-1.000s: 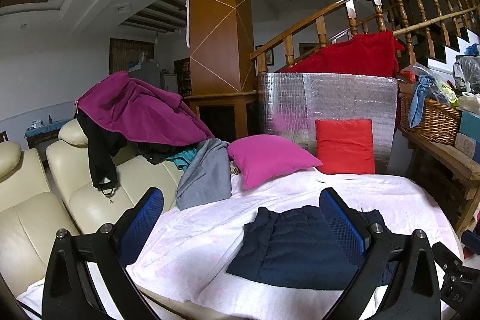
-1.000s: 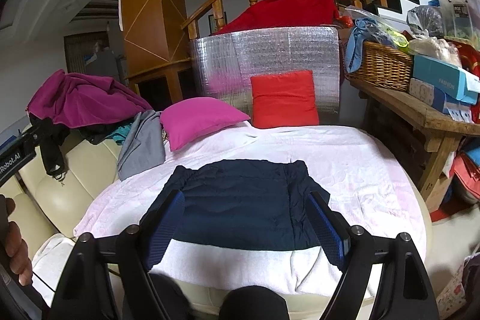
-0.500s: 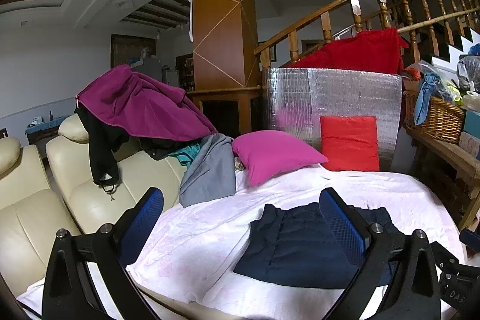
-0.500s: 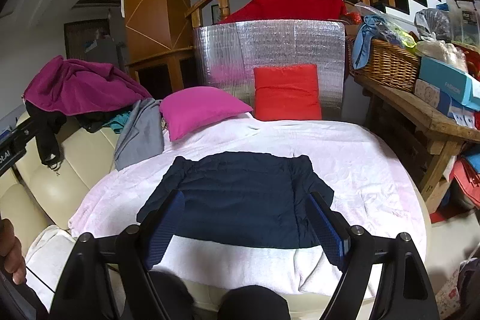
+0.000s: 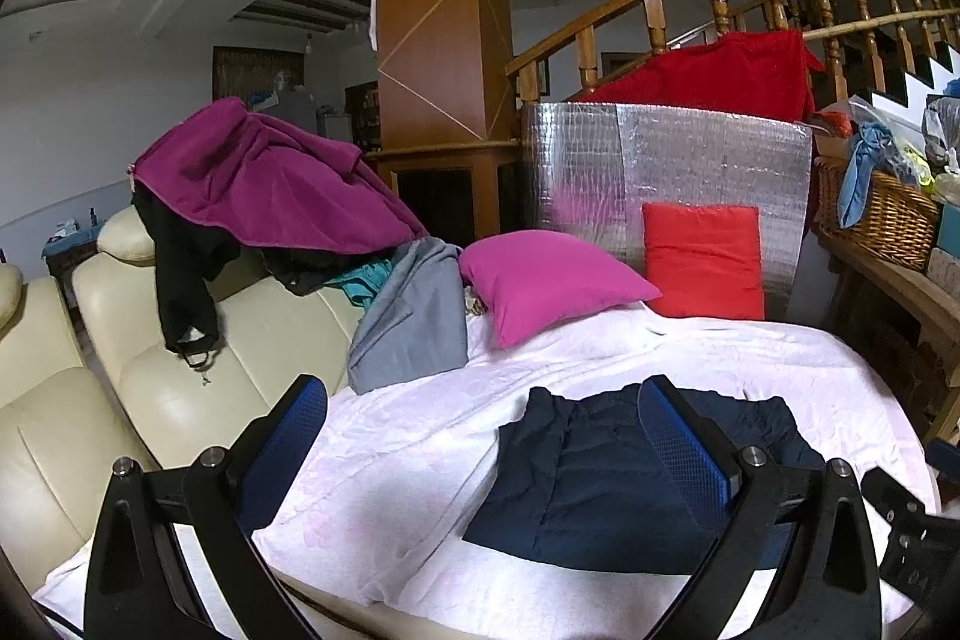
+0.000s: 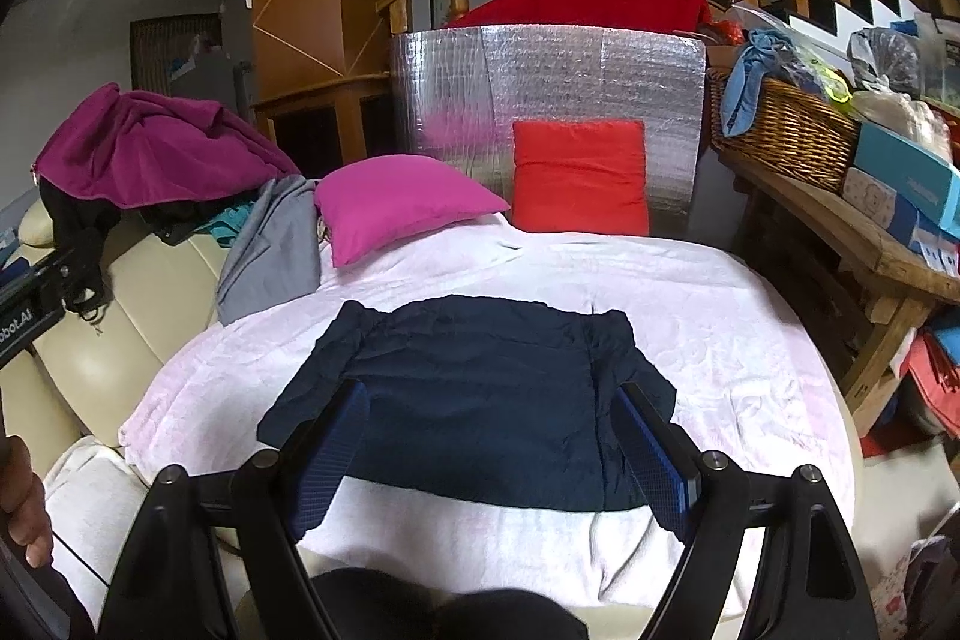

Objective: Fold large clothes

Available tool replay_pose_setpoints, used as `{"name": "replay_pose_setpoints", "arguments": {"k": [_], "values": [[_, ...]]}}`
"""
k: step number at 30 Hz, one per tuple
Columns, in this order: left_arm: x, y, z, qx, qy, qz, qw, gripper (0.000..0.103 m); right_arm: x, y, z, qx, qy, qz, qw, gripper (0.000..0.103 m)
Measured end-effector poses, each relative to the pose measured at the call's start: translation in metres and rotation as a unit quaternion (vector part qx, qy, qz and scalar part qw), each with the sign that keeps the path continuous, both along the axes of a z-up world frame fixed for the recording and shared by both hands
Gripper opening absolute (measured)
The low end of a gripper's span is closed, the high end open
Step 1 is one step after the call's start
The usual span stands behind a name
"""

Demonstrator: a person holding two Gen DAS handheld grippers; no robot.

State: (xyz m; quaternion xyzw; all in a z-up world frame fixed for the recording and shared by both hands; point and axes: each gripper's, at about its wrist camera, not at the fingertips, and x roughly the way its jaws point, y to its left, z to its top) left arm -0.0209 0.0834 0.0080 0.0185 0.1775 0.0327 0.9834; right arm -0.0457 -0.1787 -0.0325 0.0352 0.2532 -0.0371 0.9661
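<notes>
A folded navy quilted jacket (image 6: pixel 480 388) lies flat on the pale pink blanket (image 6: pixel 720 316); it also shows in the left wrist view (image 5: pixel 600 478). My right gripper (image 6: pixel 492 454) is open and empty, held above the jacket's near edge. My left gripper (image 5: pixel 486 448) is open and empty, held above the blanket to the left of the jacket. A pile of unfolded clothes, with a purple garment (image 5: pixel 270 178) on top and a grey one (image 5: pixel 414 316) below, lies over the cream sofa back.
A magenta cushion (image 5: pixel 546 280) and a red cushion (image 5: pixel 702 262) lean at the back by a silver foil panel (image 6: pixel 540 82). A cream leather sofa (image 5: pixel 120 370) stands at the left. A wooden bench with a wicker basket (image 6: pixel 780 130) and boxes stands at the right.
Both grippers have pulled back and risen slightly from the jacket, still open. The left one's view has turned a little left. The jacket has not moved.
</notes>
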Motion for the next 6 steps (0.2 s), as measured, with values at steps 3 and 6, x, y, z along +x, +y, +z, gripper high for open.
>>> {"name": "replay_pose_setpoints", "arguments": {"k": [3,6], "values": [[0.013,0.004,-0.003,-0.016,0.002,-0.022,0.9996,0.103,0.016,-0.012,0.0,0.002,0.001,-0.001,1.0,0.085],[0.049,0.018,-0.011,-0.039,0.009,-0.013,0.9991,0.103,0.041,-0.042,0.0,0.0,-0.002,-0.009,1.0,0.085]]}}
